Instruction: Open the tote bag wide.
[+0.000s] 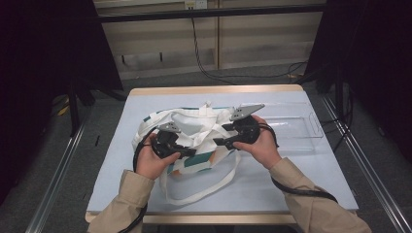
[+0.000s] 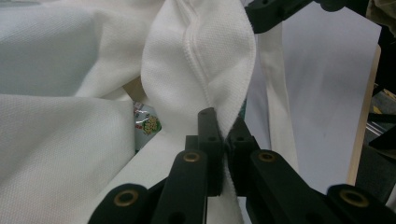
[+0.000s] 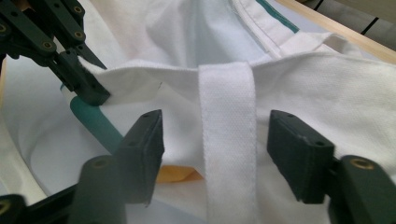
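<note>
A white tote bag (image 1: 192, 120) with teal and orange patches lies open in the middle of the table. My left gripper (image 1: 190, 152) (image 2: 223, 127) is shut on a fold of the bag's white rim (image 2: 201, 56). My right gripper (image 1: 221, 135) (image 3: 219, 135) is open, its jaws standing either side of the white strap (image 3: 229, 140) where it is sewn to the bag's rim, not touching it. The right gripper view has the left gripper (image 3: 70, 60) pinching the same rim farther along. A printed packet (image 2: 148, 125) peeks out inside the bag.
A clear plastic tray (image 1: 311, 127) lies on the light blue table top (image 1: 301, 170) at the back right. A loop of the bag's strap (image 1: 204, 195) trails toward the front edge. Cables run from both grippers along the person's beige sleeves. Dark frames flank the table.
</note>
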Action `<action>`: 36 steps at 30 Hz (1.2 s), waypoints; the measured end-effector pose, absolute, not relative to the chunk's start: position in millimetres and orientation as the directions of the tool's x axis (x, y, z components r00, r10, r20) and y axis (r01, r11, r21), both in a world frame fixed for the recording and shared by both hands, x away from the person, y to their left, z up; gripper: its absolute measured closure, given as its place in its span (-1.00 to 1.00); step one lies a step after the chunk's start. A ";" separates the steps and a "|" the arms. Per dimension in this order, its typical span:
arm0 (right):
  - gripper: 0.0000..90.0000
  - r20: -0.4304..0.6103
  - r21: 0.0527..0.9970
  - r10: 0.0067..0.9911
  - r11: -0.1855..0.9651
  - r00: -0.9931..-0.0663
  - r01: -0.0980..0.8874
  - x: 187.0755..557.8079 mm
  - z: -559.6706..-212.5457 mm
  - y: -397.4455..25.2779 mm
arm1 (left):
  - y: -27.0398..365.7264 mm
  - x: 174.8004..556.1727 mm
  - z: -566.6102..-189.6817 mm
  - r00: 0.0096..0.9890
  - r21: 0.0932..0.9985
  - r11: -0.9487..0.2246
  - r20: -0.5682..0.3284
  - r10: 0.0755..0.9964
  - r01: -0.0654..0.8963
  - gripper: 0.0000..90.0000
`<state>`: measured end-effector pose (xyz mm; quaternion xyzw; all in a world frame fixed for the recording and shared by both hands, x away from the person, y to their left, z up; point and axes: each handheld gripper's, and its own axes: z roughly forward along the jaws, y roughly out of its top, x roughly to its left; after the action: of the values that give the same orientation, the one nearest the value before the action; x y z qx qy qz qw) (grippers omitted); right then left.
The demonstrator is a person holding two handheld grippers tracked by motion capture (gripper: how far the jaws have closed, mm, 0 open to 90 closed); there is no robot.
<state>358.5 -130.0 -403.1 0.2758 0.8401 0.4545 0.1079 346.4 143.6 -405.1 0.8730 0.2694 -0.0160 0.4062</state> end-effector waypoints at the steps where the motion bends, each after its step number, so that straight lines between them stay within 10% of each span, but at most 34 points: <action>1: 0.18 0.072 0.823 0.557 0.436 -0.827 0.365 359.6 -403.9 -128.9 | 143.8 347.0 -405.6 0.853 0.700 -0.522 -0.255 0.455 0.488 0.96; 8: 0.88 0.097 0.822 0.510 0.443 -0.855 0.357 357.3 -399.3 -130.5 | 147.3 348.6 -406.6 0.842 0.700 -0.505 -0.274 0.464 0.506 0.94; 28: 0.92 0.096 0.789 0.470 0.501 -0.877 0.355 338.2 -424.3 -153.2 | 154.9 366.2 -375.0 0.814 0.728 -0.434 -0.292 0.502 0.530 -0.27; 36: 0.92 0.092 0.777 0.455 0.523 -0.885 0.350 337.2 -428.7 -153.5 | 150.5 370.6 -374.7 0.803 0.730 -0.428 -0.274 0.530 0.532 -0.24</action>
<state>337.2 -153.5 -428.7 0.2313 0.8705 0.4302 0.0613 370.6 150.5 -374.7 0.8451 0.3141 -0.0016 0.4326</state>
